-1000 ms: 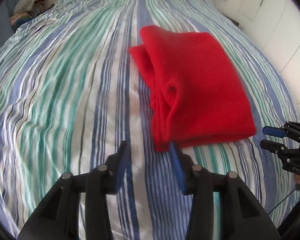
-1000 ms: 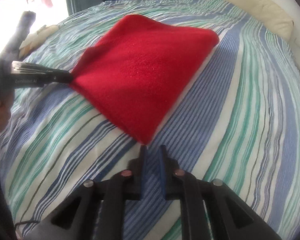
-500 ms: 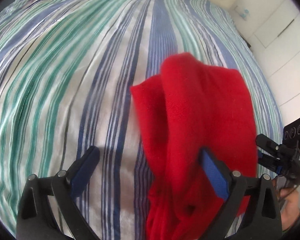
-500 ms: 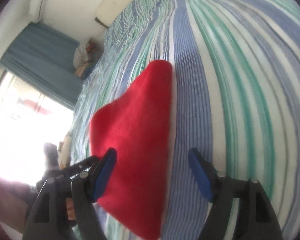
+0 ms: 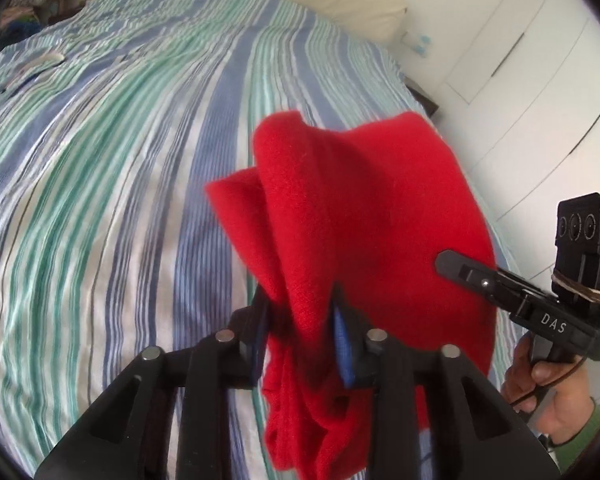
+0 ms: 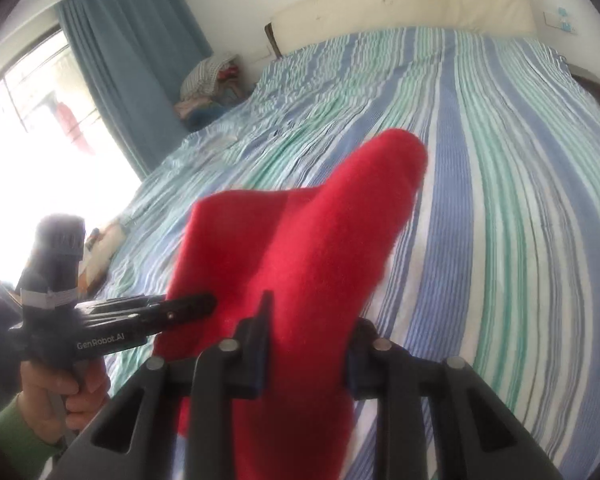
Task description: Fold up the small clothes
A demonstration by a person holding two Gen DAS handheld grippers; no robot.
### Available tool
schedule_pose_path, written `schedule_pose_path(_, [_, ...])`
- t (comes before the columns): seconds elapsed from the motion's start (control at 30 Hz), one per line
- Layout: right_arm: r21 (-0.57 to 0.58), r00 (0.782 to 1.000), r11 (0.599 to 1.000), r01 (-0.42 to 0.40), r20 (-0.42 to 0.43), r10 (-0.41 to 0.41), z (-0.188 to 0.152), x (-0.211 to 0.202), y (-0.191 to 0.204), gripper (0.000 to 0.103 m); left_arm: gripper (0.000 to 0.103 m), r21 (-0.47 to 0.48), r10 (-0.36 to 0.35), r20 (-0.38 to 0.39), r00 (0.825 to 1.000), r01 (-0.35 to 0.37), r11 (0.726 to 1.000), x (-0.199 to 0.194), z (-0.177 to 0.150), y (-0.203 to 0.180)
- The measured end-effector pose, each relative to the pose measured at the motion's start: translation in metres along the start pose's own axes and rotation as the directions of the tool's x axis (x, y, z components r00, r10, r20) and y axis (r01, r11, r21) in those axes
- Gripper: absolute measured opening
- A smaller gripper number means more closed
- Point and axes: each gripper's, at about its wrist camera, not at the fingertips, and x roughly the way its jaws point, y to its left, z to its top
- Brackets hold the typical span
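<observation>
The big striped blue, green and white bed sheet (image 5: pixel 112 184) is lying wide and bare; only the soft red folded cloth (image 5: pixel 364 216) is hanging in the way; the white cupboard doors (image 5: pixel 540 80) are closing off one side.

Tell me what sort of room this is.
Most likely a bedroom: a wide bed under a blue, green and white striped sheet, a cream padded headboard, and blue curtains beside a bright window.
</observation>
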Motion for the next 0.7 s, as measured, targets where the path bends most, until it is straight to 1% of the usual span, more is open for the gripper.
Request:
schedule_pose_path(0.03, [0.031,1.000,1.000,0.002,-0.014,-0.001,0.002,-0.003,-0.012,0.036,0.063,0.010,0.071,-0.021,0.997,-0.070,0.997,0.009,-0.007,0.000])
schedule_pose_path(0.07, [0.062,0.999,0.998,0.018,-0.044,-0.016,0.000,-0.004,-0.027,0.044,0.067,0.021,0.161,-0.035,0.986,-0.161,0.987,0.016,-0.018,0.002])
schedule_pose_path(0.1, [0.086,0.996,0.994,0.063,-0.075,-0.056,-0.004,-0.003,-0.044,0.063,0.068,0.033,0.234,-0.044,0.971,-0.233,0.972,0.018,-0.031,0.007])
schedule_pose_path(0.13, [0.093,0.987,0.986,0.136,-0.101,-0.126,-0.013,-0.005,-0.059,0.079,0.068,0.043,0.269,-0.046,0.962,-0.267,0.963,0.017,-0.043,0.010])
schedule_pose_path(0.2, [0.087,0.958,0.963,0.254,-0.156,-0.239,-0.039,-0.020,-0.088,0.079,0.070,0.058,0.302,-0.010,0.953,-0.301,0.952,-0.001,-0.070,0.010])
schedule_pose_path(0.23, [0.087,0.944,0.950,0.300,-0.172,-0.283,-0.054,-0.033,-0.099,0.080,0.078,0.064,0.327,0.022,0.945,-0.328,0.943,-0.013,-0.082,0.006])
schedule_pose_path(0.27, [0.081,0.927,0.935,0.345,-0.185,-0.326,-0.069,-0.046,-0.107,0.082,0.083,0.074,0.352,0.062,0.934,-0.356,0.931,-0.027,-0.093,-0.002])
schedule_pose_path(0.3, [0.070,0.910,0.920,0.386,-0.192,-0.367,-0.083,-0.061,-0.111,0.087,0.092,0.087,0.378,0.110,0.919,-0.388,0.918,-0.042,-0.104,-0.011])
schedule_pose_path(0.33, [0.058,0.893,0.904,0.424,-0.192,-0.406,-0.097,-0.075,-0.111,0.091,0.098,0.099,0.403,0.162,0.901,-0.421,0.902,-0.055,-0.112,-0.022])
schedule_pose_path(0.37, [0.047,0.879,0.890,0.454,-0.187,-0.438,-0.109,-0.088,-0.108,0.093,0.099,0.112,0.424,0.207,0.882,-0.452,0.885,-0.068,-0.118,-0.032])
schedule_pose_path(0.4, [0.036,0.871,0.882,0.470,-0.179,-0.457,-0.118,-0.099,-0.105,0.094,0.100,0.125,0.443,0.243,0.863,-0.481,0.868,-0.081,-0.126,-0.044])
schedule_pose_path(0.43, [0.023,0.869,0.880,0.475,-0.169,-0.465,-0.126,-0.112,-0.096,0.095,0.102,0.136,0.462,0.269,0.845,-0.508,0.850,-0.092,-0.131,-0.055])
schedule_pose_path(0.47, [0.013,0.872,0.882,0.472,-0.155,-0.465,-0.133,-0.124,-0.087,0.095,0.102,0.140,0.478,0.290,0.829,-0.531,0.836,-0.101,-0.134,-0.066])
schedule_pose_path(0.5, [0.004,0.878,0.886,0.464,-0.135,-0.459,-0.139,-0.136,-0.074,0.096,0.102,0.144,0.485,0.308,0.818,-0.544,0.827,-0.111,-0.140,-0.076])
schedule_pose_path(0.53, [-0.004,0.885,0.891,0.454,-0.116,-0.452,-0.147,-0.150,-0.065,0.099,0.102,0.147,0.489,0.315,0.814,-0.551,0.822,-0.117,-0.140,-0.083])
schedule_pose_path(0.57, [-0.013,0.888,0.893,0.449,-0.099,-0.448,-0.152,-0.161,-0.050,0.099,0.102,0.148,0.484,0.317,0.816,-0.547,0.824,-0.124,-0.142,-0.090])
schedule_pose_path(0.67, [-0.032,0.900,0.900,0.434,-0.040,-0.435,-0.166,-0.190,-0.008,0.099,0.102,0.124,0.465,0.300,0.833,-0.517,0.847,-0.143,-0.154,-0.106])
schedule_pose_path(0.7, [-0.035,0.904,0.904,0.427,-0.023,-0.428,-0.170,-0.198,0.004,0.100,0.102,0.115,0.475,0.290,0.831,-0.523,0.845,-0.146,-0.157,-0.109])
